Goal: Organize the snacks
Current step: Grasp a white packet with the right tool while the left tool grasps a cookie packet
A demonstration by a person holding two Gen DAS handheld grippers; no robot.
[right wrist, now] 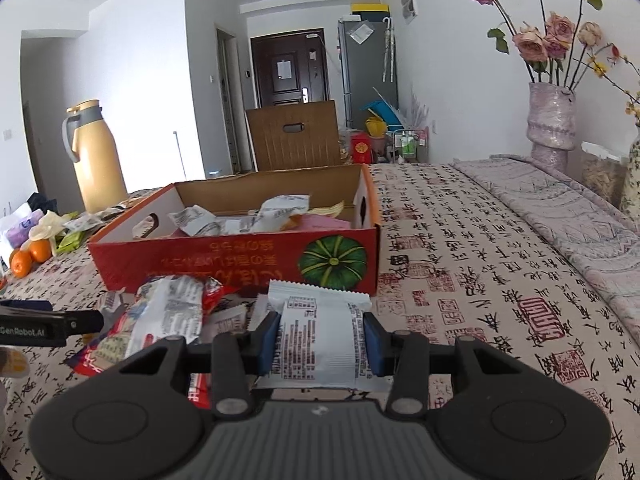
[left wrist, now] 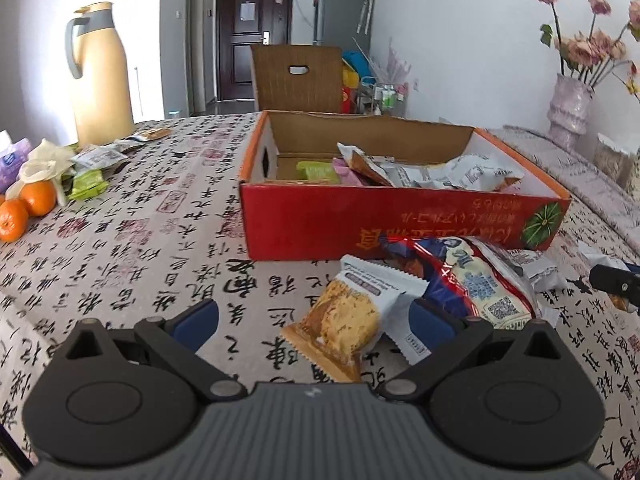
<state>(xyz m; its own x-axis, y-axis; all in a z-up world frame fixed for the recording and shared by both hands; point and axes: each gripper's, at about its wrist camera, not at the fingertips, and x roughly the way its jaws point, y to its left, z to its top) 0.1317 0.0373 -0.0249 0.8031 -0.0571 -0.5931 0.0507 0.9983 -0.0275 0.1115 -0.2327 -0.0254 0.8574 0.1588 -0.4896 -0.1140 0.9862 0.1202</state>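
Observation:
A red cardboard box (left wrist: 312, 224) (right wrist: 224, 264) stands open on the table with several snack packets inside. In front of it lies a heap of loose packets (left wrist: 476, 280) (right wrist: 168, 320). My left gripper (left wrist: 312, 318) is open and low over the cloth. A white and tan pastry packet (left wrist: 348, 316) lies between its fingers, close to the right pad. My right gripper (right wrist: 322, 342) is shut on a white printed snack packet (right wrist: 320, 308), lifted just in front of the box. The right gripper's tip (left wrist: 616, 284) shows at the left wrist view's right edge. The left gripper's finger (right wrist: 52, 326) shows at the right wrist view's left edge.
A yellow thermos jug (left wrist: 102, 76) (right wrist: 96, 156), oranges (left wrist: 28, 208) (right wrist: 30, 258) and green packets (left wrist: 86, 184) sit at the table's left. A vase of dried roses (left wrist: 570, 108) (right wrist: 552, 120) stands at the right. A brown cardboard flap (left wrist: 298, 78) rises behind the box.

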